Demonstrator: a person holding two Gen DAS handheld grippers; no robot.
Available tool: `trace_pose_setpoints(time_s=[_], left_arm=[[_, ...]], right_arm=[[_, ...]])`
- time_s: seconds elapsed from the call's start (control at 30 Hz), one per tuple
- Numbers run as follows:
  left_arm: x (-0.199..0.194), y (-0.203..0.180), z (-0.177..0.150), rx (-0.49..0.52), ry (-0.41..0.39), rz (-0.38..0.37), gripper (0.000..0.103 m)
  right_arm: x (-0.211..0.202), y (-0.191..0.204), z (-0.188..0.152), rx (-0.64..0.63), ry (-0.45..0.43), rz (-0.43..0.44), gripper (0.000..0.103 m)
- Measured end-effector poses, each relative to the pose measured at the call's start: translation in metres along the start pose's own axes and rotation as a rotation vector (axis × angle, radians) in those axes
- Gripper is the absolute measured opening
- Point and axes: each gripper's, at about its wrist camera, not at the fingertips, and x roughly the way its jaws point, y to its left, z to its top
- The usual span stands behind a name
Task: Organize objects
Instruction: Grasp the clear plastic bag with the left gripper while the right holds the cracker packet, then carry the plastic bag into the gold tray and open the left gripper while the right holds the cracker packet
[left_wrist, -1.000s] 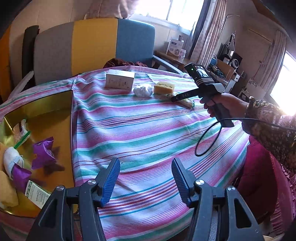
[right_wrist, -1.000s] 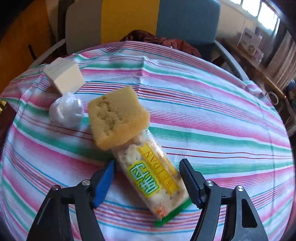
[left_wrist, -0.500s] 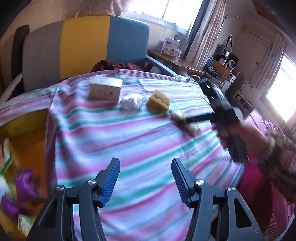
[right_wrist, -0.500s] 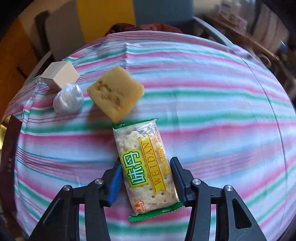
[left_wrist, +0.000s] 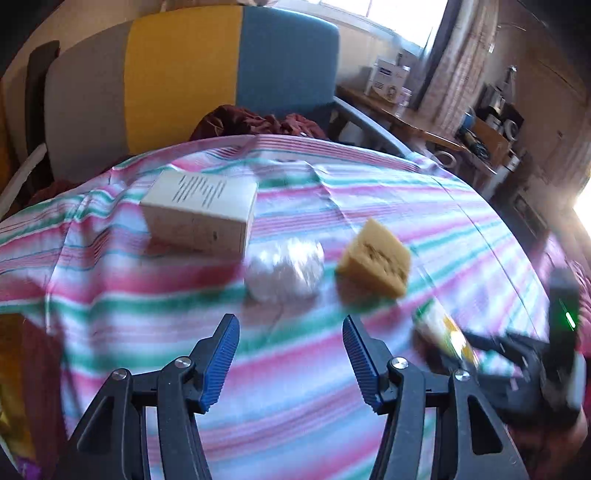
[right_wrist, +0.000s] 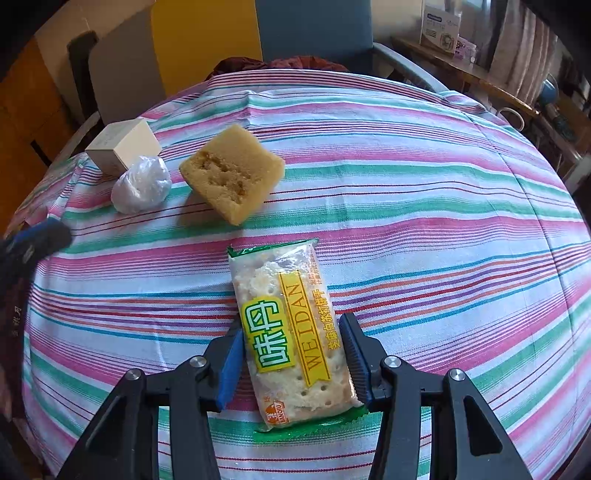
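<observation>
My right gripper (right_wrist: 291, 332) is shut on a clear cracker packet (right_wrist: 280, 288) with a green and yellow label; its blue pads press both long sides. The packet points away from me over the striped tablecloth (right_wrist: 406, 184). Beyond it lie a yellow sponge block (right_wrist: 232, 177), a knotted white plastic bag (right_wrist: 140, 184) and a small cream box (right_wrist: 123, 146). My left gripper (left_wrist: 290, 332) is open and holds nothing. It hovers just short of the white bag (left_wrist: 284, 271), with the box (left_wrist: 199, 214) to the left and the sponge (left_wrist: 375, 258) to the right. The held packet (left_wrist: 443, 332) shows blurred at the right.
A grey, yellow and blue chair (left_wrist: 184, 74) with dark red cloth (left_wrist: 258, 122) on its seat stands behind the table. A gold container (left_wrist: 11, 369) sits at the table's left edge. A cluttered wooden side desk (left_wrist: 424, 125) stands at the back right.
My right gripper closed on the cracker packet and turned it lengthwise away from the sponge. My left gripper swung away from the gold container, toward the white bag and box.
</observation>
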Motion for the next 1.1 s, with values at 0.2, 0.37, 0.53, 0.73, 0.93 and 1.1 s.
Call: trace_pose_setpoints(time_s=[0.2,0.37,0.53,0.73,0.93,1.1], left_arm=[[0.037,-0.003,0.018,-0.032,0.004,0.06,0.064],[0.056,-0.008,0.023,-0.046,-0.007,0.058,0.065],[0.066,-0.012,0.019,-0.039,-0.027,0.058,0.065],[0.068,-0.009,0.012,-0.043,-0.07,0.05,0.052],[0.065,0.001,0.008,-0.084,-0.097,0.004,0.041],[0.06,0.001,0.001,-0.071,-0.11,0.009,0.039]], right_arm=[[0.001,0.0,0.001,-0.003,0.003,-0.01,0.051],[0.002,0.001,0.002,-0.006,0.004,-0.015,0.051],[0.002,0.0,0.003,-0.001,0.006,-0.014,0.051],[0.003,0.001,0.002,-0.006,0.003,-0.018,0.053],[0.003,0.003,0.001,-0.008,-0.001,-0.019,0.053],[0.004,0.004,0.001,-0.009,-0.003,-0.019,0.053]])
